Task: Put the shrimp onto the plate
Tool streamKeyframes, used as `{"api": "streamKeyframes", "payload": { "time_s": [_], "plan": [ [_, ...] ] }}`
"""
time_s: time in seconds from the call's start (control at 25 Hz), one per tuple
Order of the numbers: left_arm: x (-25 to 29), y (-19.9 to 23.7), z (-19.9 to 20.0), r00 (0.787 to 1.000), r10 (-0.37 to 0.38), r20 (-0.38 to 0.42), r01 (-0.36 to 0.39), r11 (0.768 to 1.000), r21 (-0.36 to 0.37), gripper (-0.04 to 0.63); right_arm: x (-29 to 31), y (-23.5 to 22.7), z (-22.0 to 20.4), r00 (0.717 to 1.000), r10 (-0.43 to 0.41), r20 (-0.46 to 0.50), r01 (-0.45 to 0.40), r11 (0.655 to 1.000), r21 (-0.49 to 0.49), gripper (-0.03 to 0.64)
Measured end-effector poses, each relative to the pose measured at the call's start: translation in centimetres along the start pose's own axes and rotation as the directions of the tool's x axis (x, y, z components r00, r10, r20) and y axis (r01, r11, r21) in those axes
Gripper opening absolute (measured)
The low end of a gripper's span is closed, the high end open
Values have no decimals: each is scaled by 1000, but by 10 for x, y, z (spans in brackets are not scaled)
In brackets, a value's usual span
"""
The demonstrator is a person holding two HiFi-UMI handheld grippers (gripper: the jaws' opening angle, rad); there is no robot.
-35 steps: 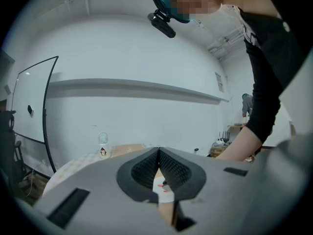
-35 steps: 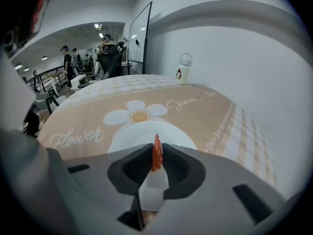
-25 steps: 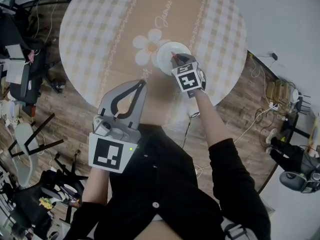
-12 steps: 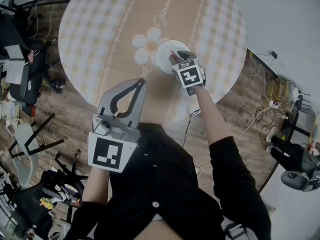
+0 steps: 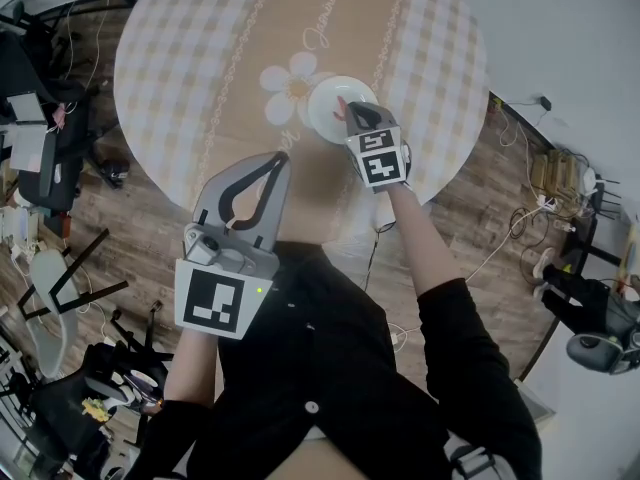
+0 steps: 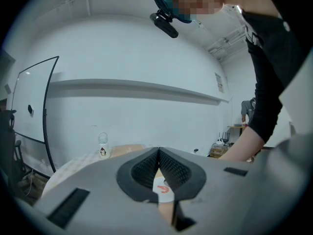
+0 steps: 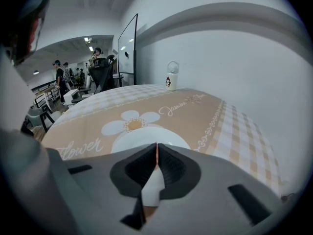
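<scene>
**A:** What is going on closest to the person?

**B:** Very little. The grey left gripper (image 5: 277, 160) is hanging by the chest, well short of the table, its ribbed pads pressing together on nothing.

**A:** And further out?

**B:** The grey right gripper (image 5: 347, 111) is tipping back slightly compared with half a second ago, while keeping over the near edge of the round white plate (image 5: 322, 120). Its jaws are pinching narrow on a thin reddish sliver, which I am taking for the small red shrimp (image 5: 341, 103).

**A:** Meaning what for the job?

**B:** I am judging the carry as nearly over, with only the letting-go remaining.

**A:** What is escaping you?

**B:** Whether the shrimp is touching the plate or hovering just above it. The left gripper view is showing it against the white, but that gripper's own jaws are covering everything around it. Beyond, the round table in its beige checked daisy cloth (image 5: 200, 58) is running off the top of the head view.
</scene>
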State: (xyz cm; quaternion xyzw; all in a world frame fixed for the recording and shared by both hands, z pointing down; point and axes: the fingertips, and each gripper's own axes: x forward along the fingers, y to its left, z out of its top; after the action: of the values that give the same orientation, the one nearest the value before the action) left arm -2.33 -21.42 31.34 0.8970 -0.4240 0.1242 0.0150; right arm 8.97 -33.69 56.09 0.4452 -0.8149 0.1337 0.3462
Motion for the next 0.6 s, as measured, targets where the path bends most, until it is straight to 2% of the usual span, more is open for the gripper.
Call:
{"api": "streamKeyframes", "payload": {
  "time_s": [0.2,0.6],
  "plan": [
    [-2,-2,-3,1000,1,-11,-2,999,-52,3,-19,3,0,999,-26,42,25,999,28,8],
    [-1,-11,-2,999,-33,0,33,998,-58,3,-56,23,-10,995,-59,85,52,995,88,8]
  ]
}}
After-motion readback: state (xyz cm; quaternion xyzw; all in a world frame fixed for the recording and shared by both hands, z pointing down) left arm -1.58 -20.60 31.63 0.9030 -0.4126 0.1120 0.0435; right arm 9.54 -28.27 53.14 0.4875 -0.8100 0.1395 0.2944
